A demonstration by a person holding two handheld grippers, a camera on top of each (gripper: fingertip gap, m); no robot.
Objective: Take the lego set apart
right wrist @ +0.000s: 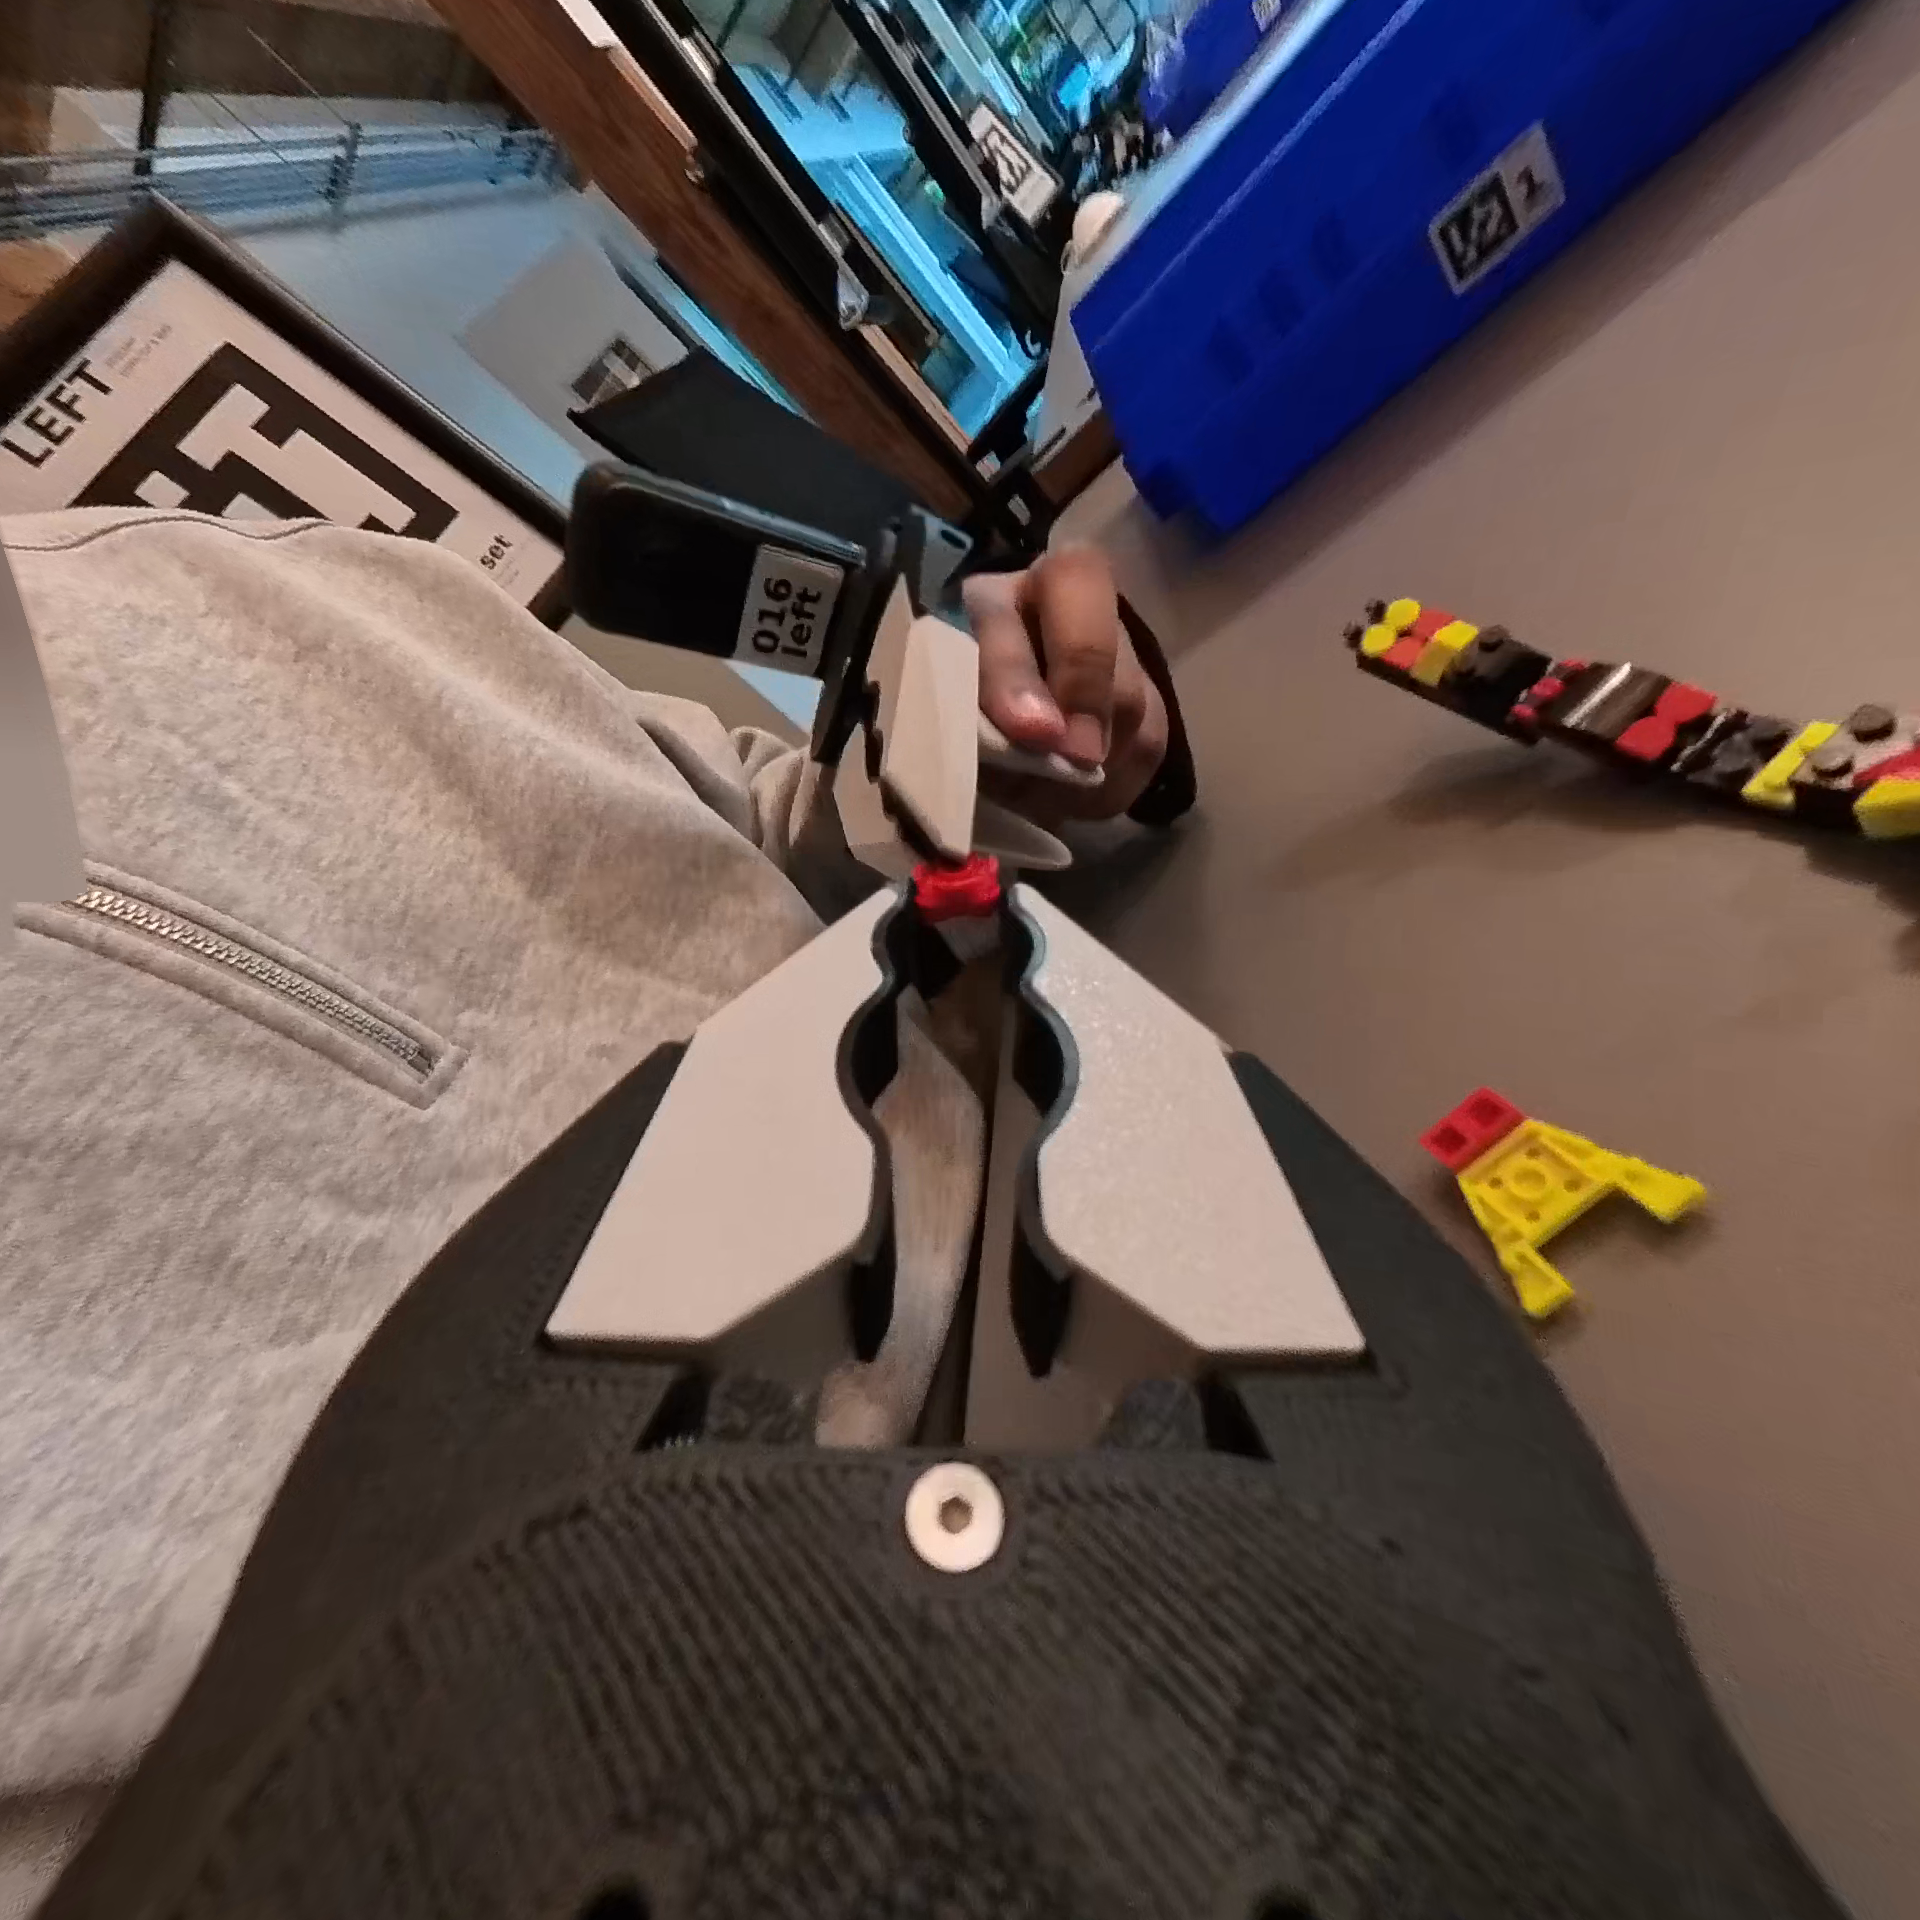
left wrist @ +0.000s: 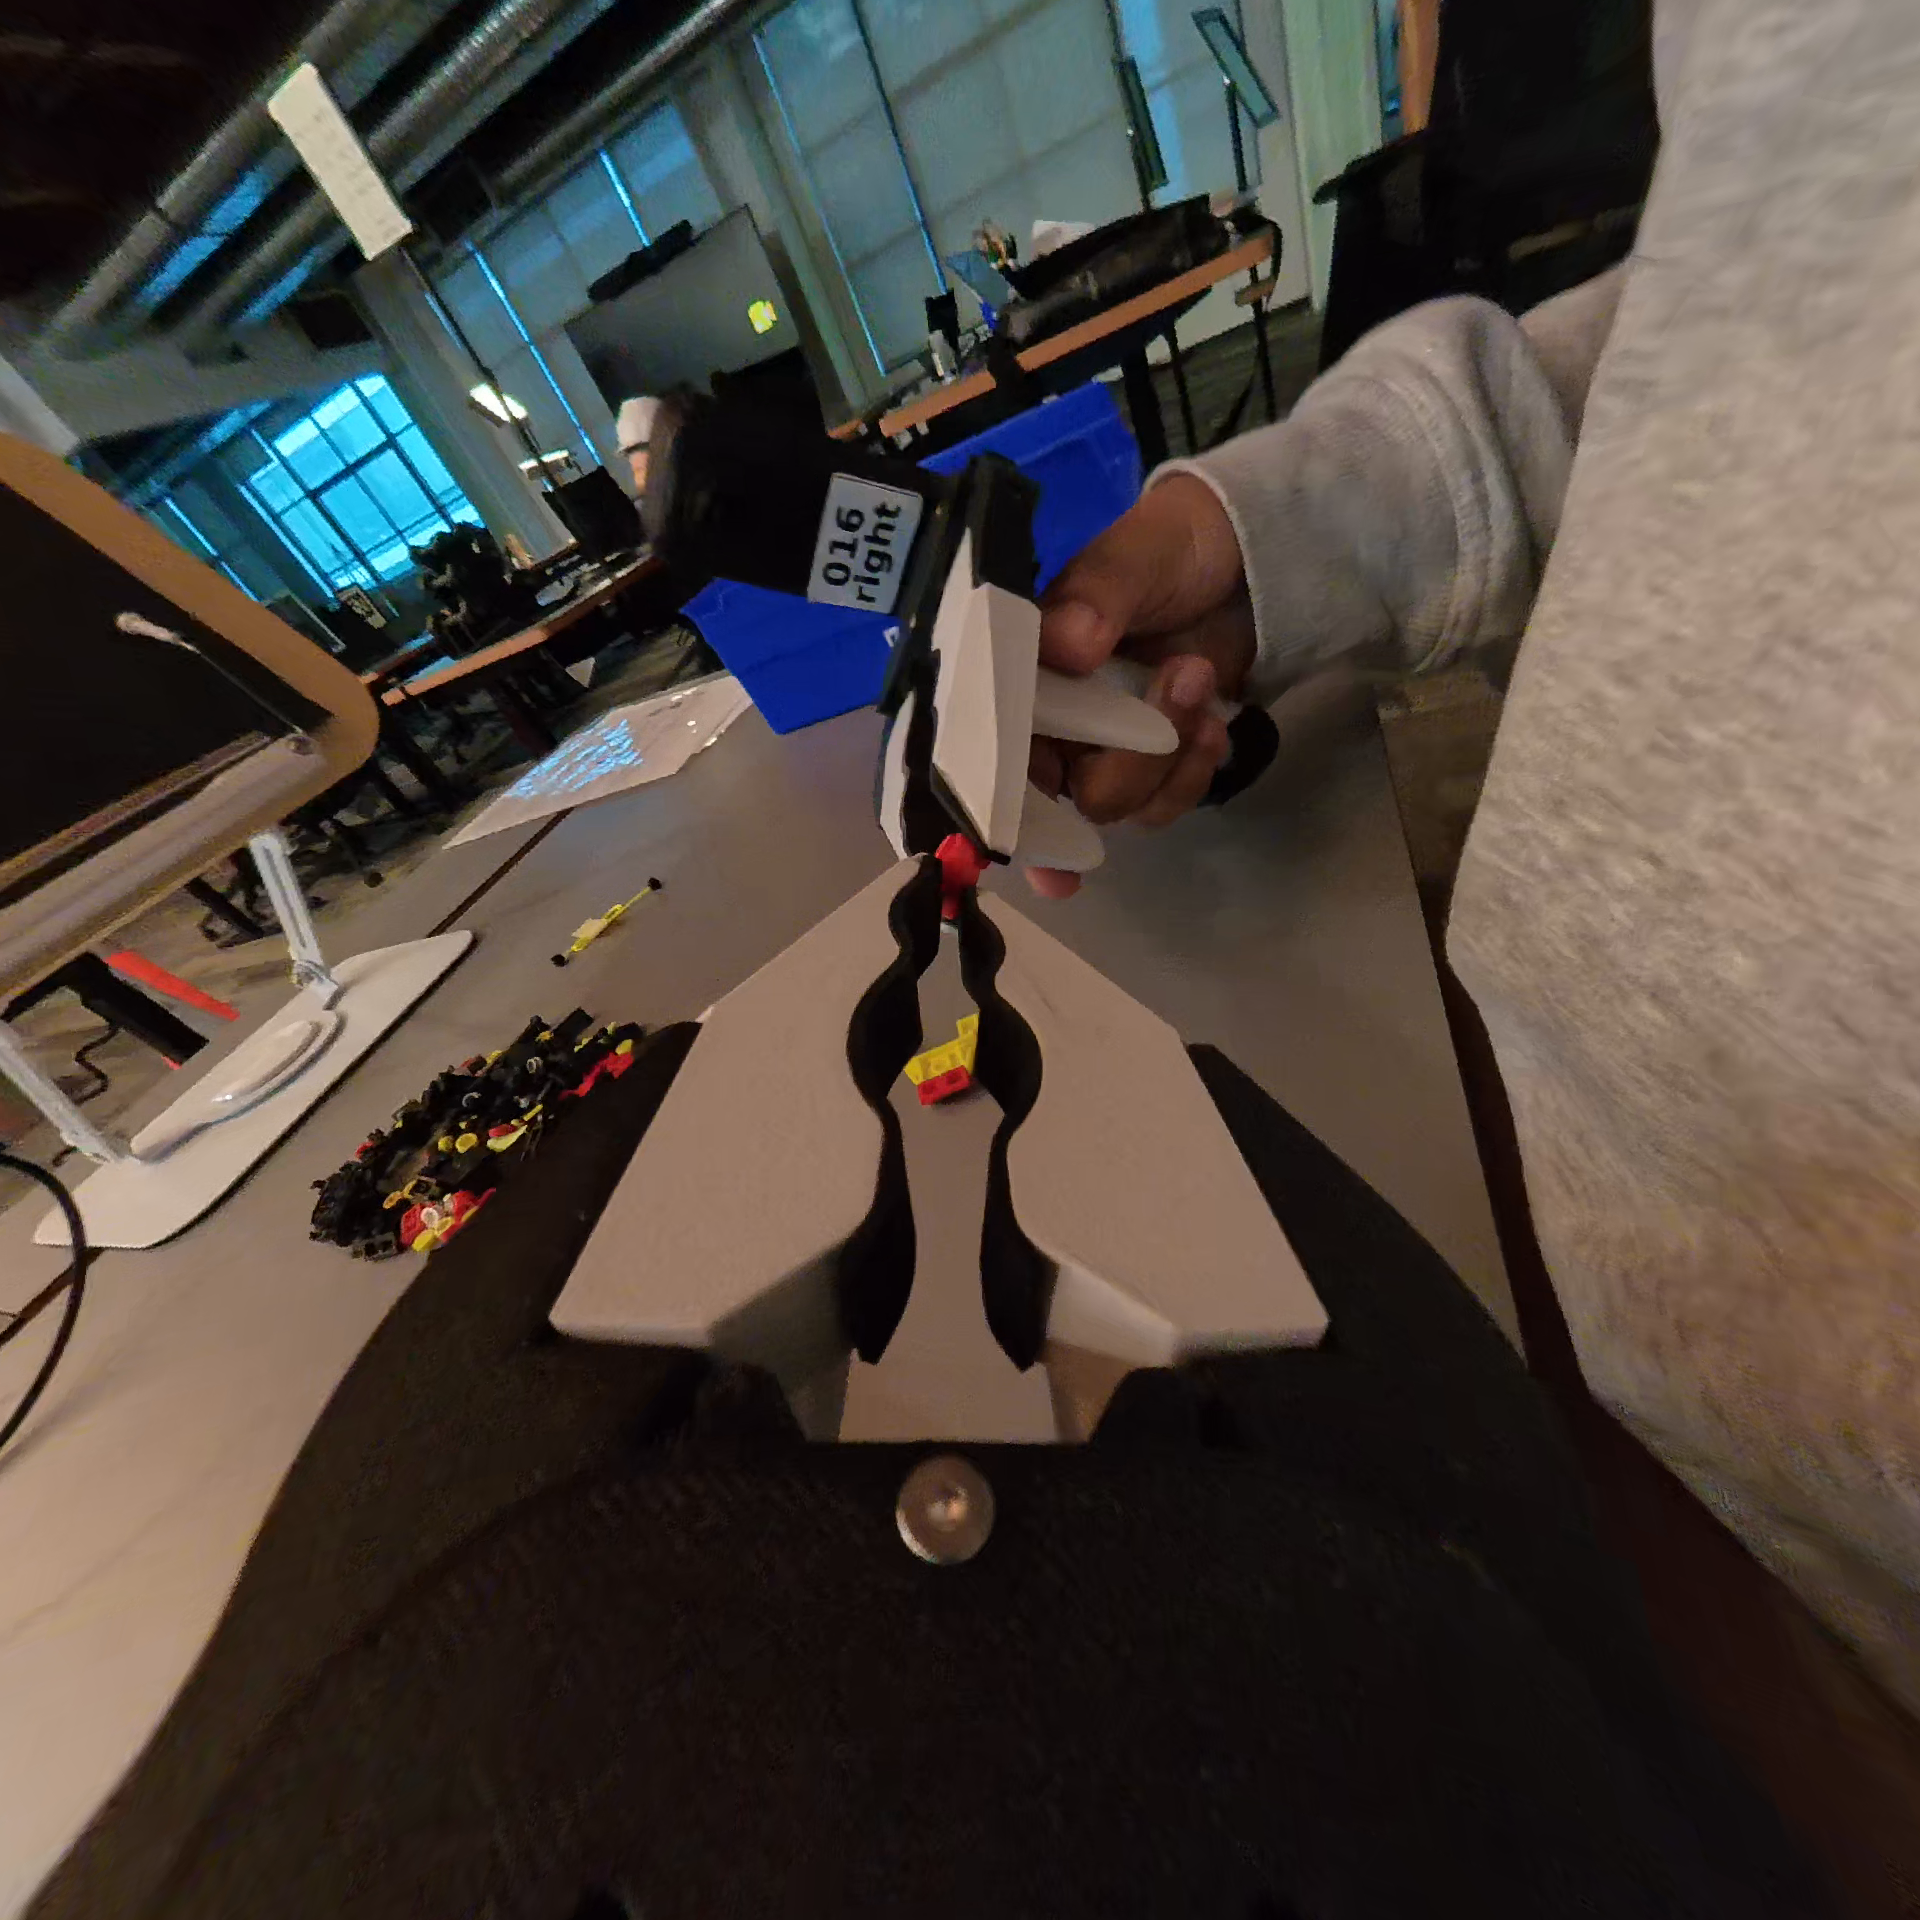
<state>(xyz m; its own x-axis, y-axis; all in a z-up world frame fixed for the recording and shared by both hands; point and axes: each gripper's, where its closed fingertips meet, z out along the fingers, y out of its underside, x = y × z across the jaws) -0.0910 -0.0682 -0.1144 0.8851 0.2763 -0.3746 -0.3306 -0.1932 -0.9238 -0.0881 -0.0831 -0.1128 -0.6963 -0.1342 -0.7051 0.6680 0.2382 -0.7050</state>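
A small red lego piece (left wrist: 957, 864) is pinched at the tips of both grippers, held in the air above the grey table. My left gripper (left wrist: 948, 896) is shut on it from below. My right gripper (right wrist: 952, 914) is shut on the same red piece (right wrist: 954, 891) from the opposite side; the two meet tip to tip. The black, red and yellow lego set (left wrist: 473, 1127) lies on the table to the left; in the right wrist view it (right wrist: 1652, 717) shows as a long strip. A loose yellow wedge plate with a red brick (right wrist: 1538, 1184) lies on the table, also seen between my left fingers (left wrist: 945, 1065).
A blue bin (right wrist: 1455, 260) stands at the far side of the table. A monitor on a white stand (left wrist: 239, 1049) is at the left. A small yellow and black rod (left wrist: 608, 920) lies beyond the set. The person's grey sleeve (left wrist: 1714, 935) fills the right side. Only a small space, under 4 cm, lies between the two pairs of fingers.
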